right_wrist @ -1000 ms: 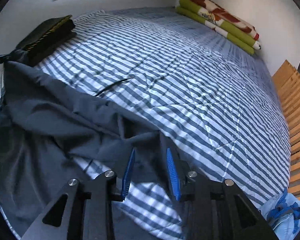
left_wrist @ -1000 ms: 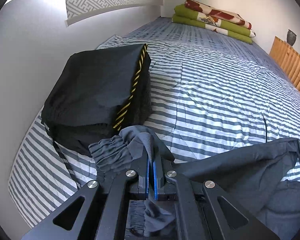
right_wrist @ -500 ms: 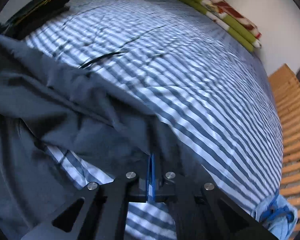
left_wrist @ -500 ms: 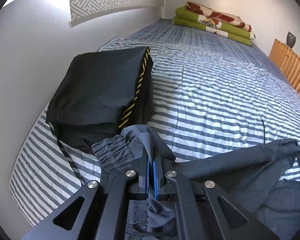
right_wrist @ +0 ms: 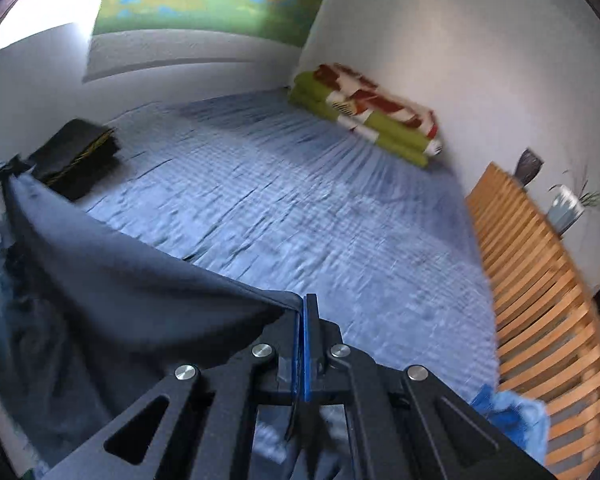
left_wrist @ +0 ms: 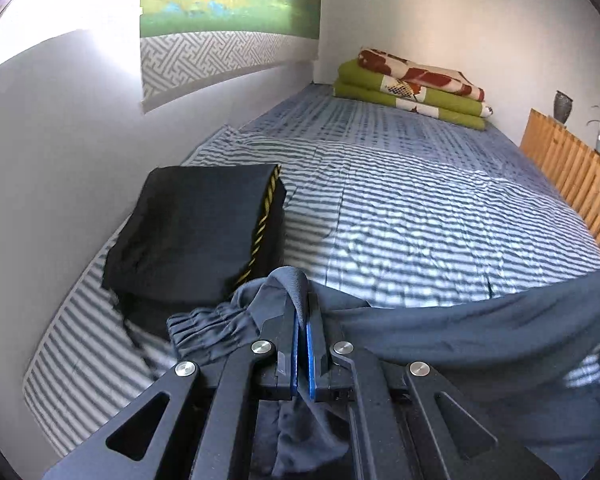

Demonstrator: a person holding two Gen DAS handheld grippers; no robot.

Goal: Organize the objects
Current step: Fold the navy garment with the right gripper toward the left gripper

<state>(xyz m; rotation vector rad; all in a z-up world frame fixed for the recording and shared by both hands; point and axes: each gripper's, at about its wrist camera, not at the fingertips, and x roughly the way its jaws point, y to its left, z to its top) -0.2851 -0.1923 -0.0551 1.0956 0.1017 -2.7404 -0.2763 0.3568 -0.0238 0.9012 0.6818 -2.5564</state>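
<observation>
A dark grey pair of trousers (left_wrist: 480, 332) hangs stretched between my two grippers above the striped bed (left_wrist: 420, 216). My left gripper (left_wrist: 302, 300) is shut on its gathered waistband. My right gripper (right_wrist: 302, 304) is shut on another edge of the same grey trousers (right_wrist: 132, 300), and the cloth runs off to the left from it. A folded black garment with yellow trim (left_wrist: 196, 228) lies on the bed by the wall, just beyond the left gripper; the same black stack (right_wrist: 76, 152) shows far left in the right wrist view.
Folded green and red blankets (left_wrist: 412, 88) lie at the far end of the bed. A wooden slatted rail (right_wrist: 540, 280) runs along the right side, with a vase (left_wrist: 563, 106) and plant behind it. Light blue cloth (right_wrist: 512, 416) lies near the rail. A wall borders the left.
The right gripper shut on the grey trousers and rose with them, tilting up so the far wall shows. The left gripper also rose, and the cloth lifted off the bed.
</observation>
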